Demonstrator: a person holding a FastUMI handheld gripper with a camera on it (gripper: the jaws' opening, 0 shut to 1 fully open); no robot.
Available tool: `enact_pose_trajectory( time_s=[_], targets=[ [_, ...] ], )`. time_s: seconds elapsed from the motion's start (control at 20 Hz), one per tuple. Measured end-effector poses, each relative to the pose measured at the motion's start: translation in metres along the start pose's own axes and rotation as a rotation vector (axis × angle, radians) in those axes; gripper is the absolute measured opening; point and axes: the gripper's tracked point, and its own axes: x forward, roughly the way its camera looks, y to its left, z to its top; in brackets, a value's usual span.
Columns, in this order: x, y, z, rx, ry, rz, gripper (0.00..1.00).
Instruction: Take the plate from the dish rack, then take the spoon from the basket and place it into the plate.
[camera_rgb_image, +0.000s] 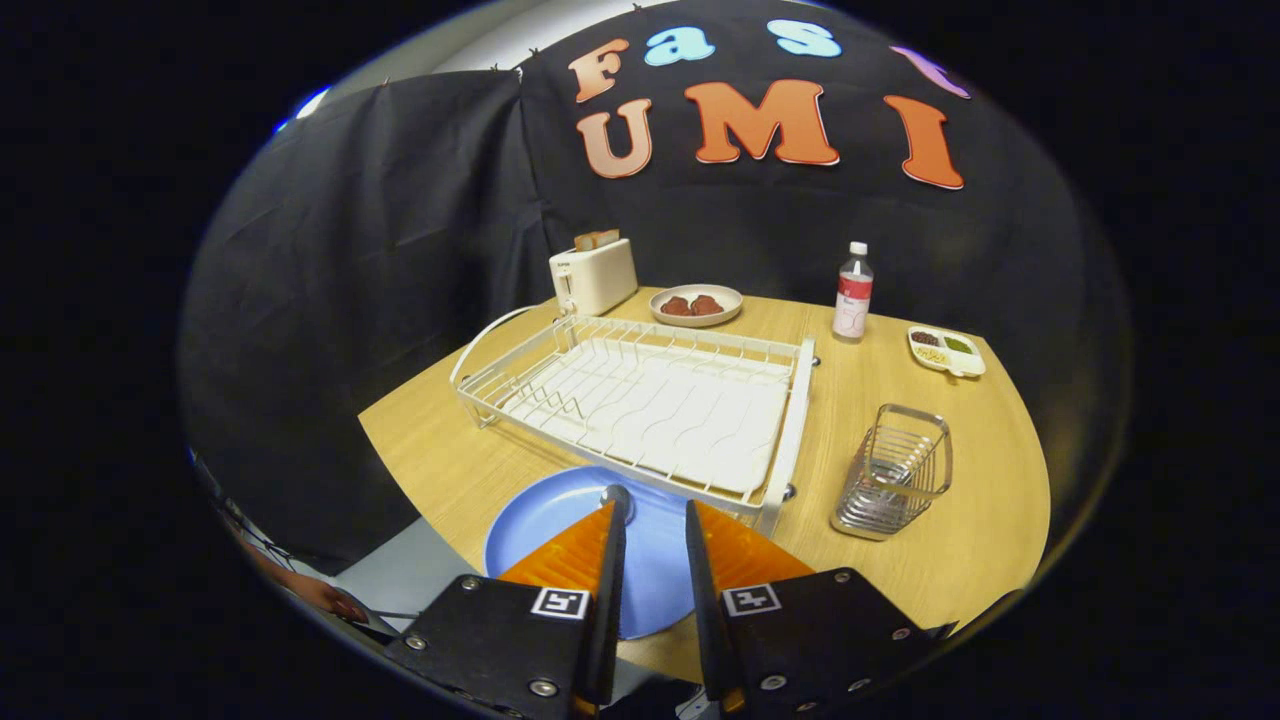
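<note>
Just under the gripper (651, 512) lies the blue plate (560, 510), flat on the wooden table (930, 570) at its near edge. The fingers stand parted with a narrow gap between them, nothing clamped there. A small rounded grey thing shows at the tip of the left finger; I cannot tell whether it is the spoon or whether it touches the plate.

Directly beyond the fingers the white dish rack (640, 400) sits with no dishes in it, its near rail close against the plate's far rim. To the right of the rack, apart from it, stands the wire basket (893, 485), with bare tabletop around it toward the near right edge.

Further back, along the far edge, are a toaster (592, 275) with bread in its slots, a bowl (696, 304) of dark food, a bottle (853, 293), and a small divided tray (946, 350). Open wood lies between bottle, tray and basket.
</note>
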Motion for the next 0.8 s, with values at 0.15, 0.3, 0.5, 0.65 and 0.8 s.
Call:
enact_pose_trajectory(
  time_s=[0.15,0.3,0.5,0.65,0.8],
  targets=[
    [-0.019,-0.021,0.051,0.013,-0.098,-0.051,0.51],
    [-0.041,-0.039,0.097,0.006,-0.196,-0.098,0.60],
    [-0.074,-0.060,0.148,-0.007,-0.315,-0.158,0.72],
    [-0.097,-0.073,0.178,-0.008,-0.400,-0.205,0.84],
    [-0.115,-0.078,0.197,0.005,-0.460,-0.234,0.87]
  ],
)
